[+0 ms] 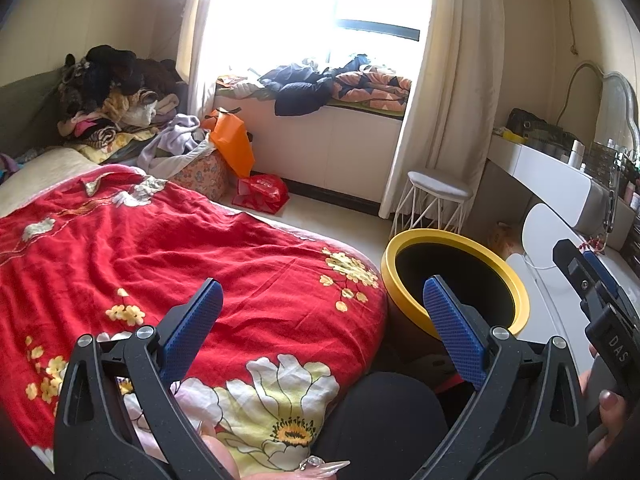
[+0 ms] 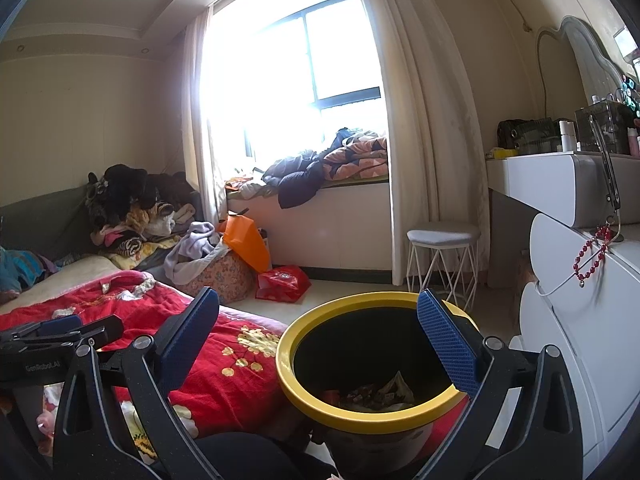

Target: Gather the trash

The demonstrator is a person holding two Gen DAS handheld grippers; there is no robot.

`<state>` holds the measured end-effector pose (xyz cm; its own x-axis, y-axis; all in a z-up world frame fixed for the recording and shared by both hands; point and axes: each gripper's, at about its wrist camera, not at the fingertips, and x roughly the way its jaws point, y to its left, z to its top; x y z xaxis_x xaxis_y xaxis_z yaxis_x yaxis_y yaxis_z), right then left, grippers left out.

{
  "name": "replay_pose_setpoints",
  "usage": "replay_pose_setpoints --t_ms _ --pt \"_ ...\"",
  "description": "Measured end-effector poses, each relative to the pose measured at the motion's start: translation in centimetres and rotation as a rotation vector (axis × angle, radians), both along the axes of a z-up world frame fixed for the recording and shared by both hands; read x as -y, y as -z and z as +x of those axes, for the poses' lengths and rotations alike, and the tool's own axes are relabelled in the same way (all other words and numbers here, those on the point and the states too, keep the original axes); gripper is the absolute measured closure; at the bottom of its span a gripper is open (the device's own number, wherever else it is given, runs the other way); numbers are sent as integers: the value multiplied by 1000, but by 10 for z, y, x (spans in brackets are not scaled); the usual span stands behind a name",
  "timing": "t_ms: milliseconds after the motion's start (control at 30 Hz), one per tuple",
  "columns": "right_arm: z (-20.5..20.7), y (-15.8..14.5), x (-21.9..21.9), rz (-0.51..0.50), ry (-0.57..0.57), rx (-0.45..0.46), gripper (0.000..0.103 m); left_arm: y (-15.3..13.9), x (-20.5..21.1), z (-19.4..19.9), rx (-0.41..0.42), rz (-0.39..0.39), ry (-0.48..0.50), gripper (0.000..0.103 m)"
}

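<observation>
A round bin with a yellow rim (image 1: 404,252) (image 2: 288,384) and black inside stands on the floor beside the bed. In the right wrist view crumpled trash (image 2: 384,394) lies at its bottom. My left gripper (image 1: 320,304) is open and empty, hovering over the bed's corner, its right finger in front of the bin. My right gripper (image 2: 318,312) is open and empty just above and in front of the bin's mouth. The right gripper (image 1: 592,280) shows at the right edge of the left wrist view; the left gripper (image 2: 60,332) lies at the far left of the right wrist view.
A bed with a red flowered quilt (image 1: 160,248) fills the left. White drawers (image 2: 592,312) with red beads (image 2: 592,256) stand close on the right. A white stool (image 2: 442,240), an orange bag (image 2: 246,246), a red bag (image 2: 282,282) and clothes piles lie beyond. A person's dark knee (image 1: 384,420) is below.
</observation>
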<state>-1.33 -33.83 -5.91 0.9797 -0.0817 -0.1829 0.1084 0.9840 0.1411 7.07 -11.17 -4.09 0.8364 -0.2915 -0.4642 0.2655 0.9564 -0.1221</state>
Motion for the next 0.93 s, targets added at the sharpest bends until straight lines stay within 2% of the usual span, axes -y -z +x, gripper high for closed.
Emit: replay_pose_setpoints --t_ms 300,367,433,500,633,700,733,833,900,933 --pt "2 -2 -6 29 -7 -21 6 0 -5 1 -12 7 -9 11" --pt "8 -8 -12 56 -42 -42 6 1 -10 -1 -19 2 -14 11" --pt "17 -19 -23 106 -123 -69 6 3 -21 -2 -45 -1 -37 11" --pt "27 -33 -45 117 -209 -91 6 6 -43 -2 -105 -30 -85 11" --pt "56 -63 -128 85 -463 -196 6 6 -120 -14 -185 -92 -276 11" --pt "73 -71 -194 62 -643 -290 6 7 -165 -27 -204 -74 -423 11" --pt "78 -70 -219 63 -707 -326 6 9 -196 -38 -211 -54 -528 11" --pt "88 -57 -323 -12 -895 -460 6 21 -278 -70 -259 -22 -790 11" --pt "89 -36 -390 -75 -1010 -523 6 35 -328 -91 -300 -45 -924 11" --pt "88 -20 -424 -129 -1031 -556 6 45 -356 -103 -326 -60 -1007 11"
